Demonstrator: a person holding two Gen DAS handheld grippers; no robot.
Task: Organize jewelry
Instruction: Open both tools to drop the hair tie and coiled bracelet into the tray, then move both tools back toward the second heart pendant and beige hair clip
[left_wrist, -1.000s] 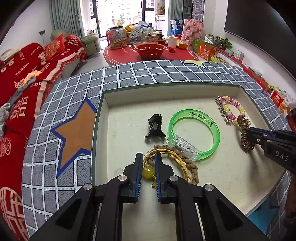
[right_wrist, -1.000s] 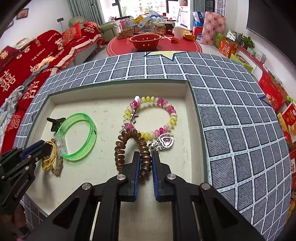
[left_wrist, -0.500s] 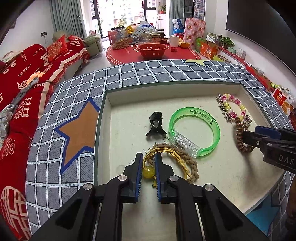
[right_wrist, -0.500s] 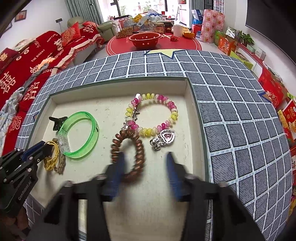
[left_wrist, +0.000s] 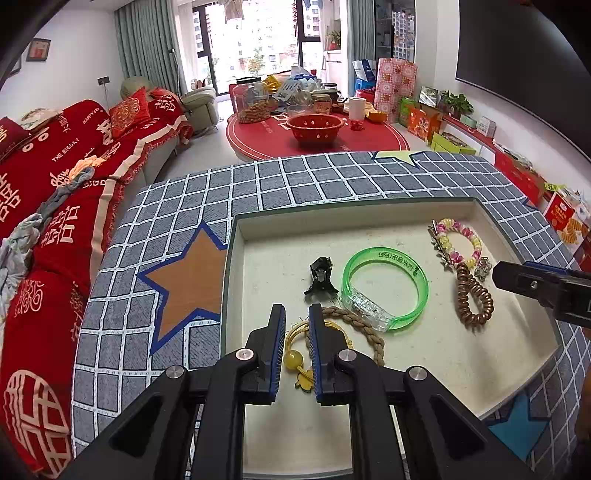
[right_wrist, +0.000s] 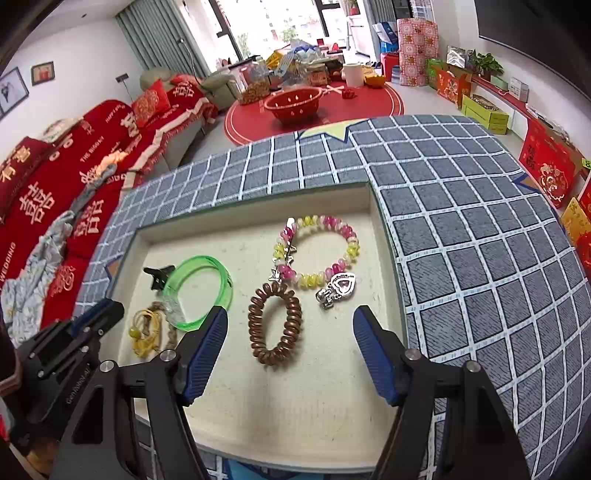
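1. Now that the right gripper (right_wrist: 290, 332) has just been opening its jaws, the copper spiral hair tie (right_wrist: 275, 326) lies free on the floor of the tray (right_wrist: 258, 398), in the middle of the right wrist view. It sits between the blue pads without touching either, so I judge it set down for good.
2. Just above it in that view rests the pink and yellow bead bracelet (right_wrist: 319, 253) with its silver heart charm (right_wrist: 341, 286); the hair tie's upper end comes close to the bracelet's clasp.
3. Lower centre of the left wrist view, the left gripper (left_wrist: 297, 339) is clenched on the yellow cord with its bead (left_wrist: 293, 359), beside the braided tan band (left_wrist: 364, 328).
4. Right of that, the green bangle (left_wrist: 386, 284) and the black claw clip (left_wrist: 320, 275) lie untouched.
5. Compared with a second ago, the right jaws were clamped on the hair tie and now stand wide; the hair tie lies flatter and rounder.
6. Both views take in more of the tray than before, while the left grip on the cord is unchanged.
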